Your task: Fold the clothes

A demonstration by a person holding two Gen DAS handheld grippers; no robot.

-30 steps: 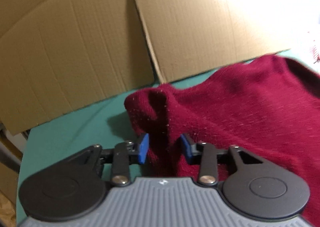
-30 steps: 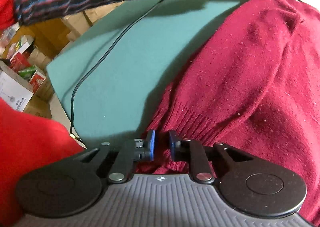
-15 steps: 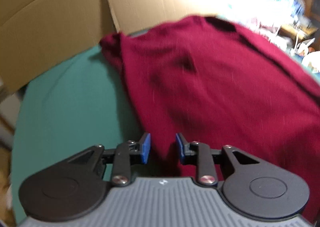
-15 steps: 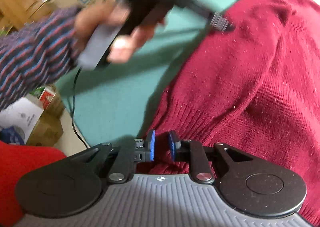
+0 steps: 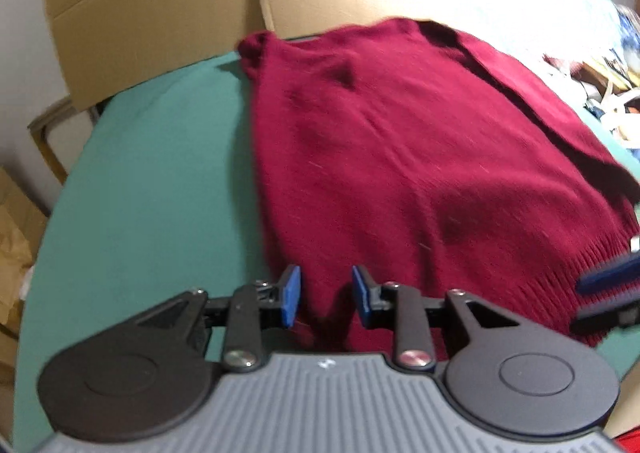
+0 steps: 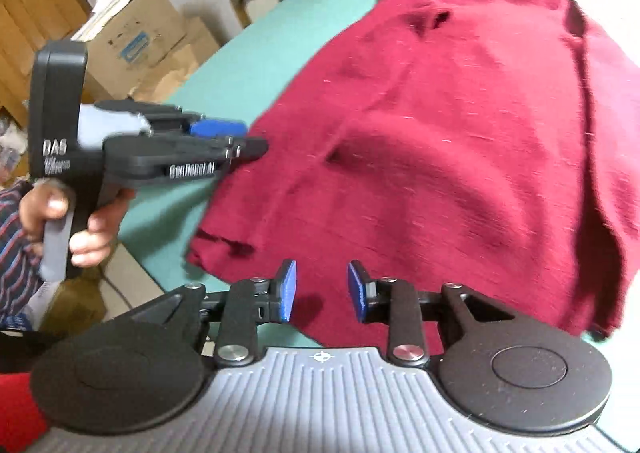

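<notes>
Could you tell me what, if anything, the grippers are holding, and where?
Nothing, it seems: the left gripper stands open over the sweater at its edge, and the right gripper has jaws opening above the hem.

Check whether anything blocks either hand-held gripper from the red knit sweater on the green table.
Nothing visible does. The dark red knit sweater lies bare on the green table. The left hand-held gripper has its hem fabric between its pads; the right hand-held gripper, jaws opening, is right over the hem.

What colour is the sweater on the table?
Dark red, maroon. The sweater shows best in the right wrist view.
</notes>
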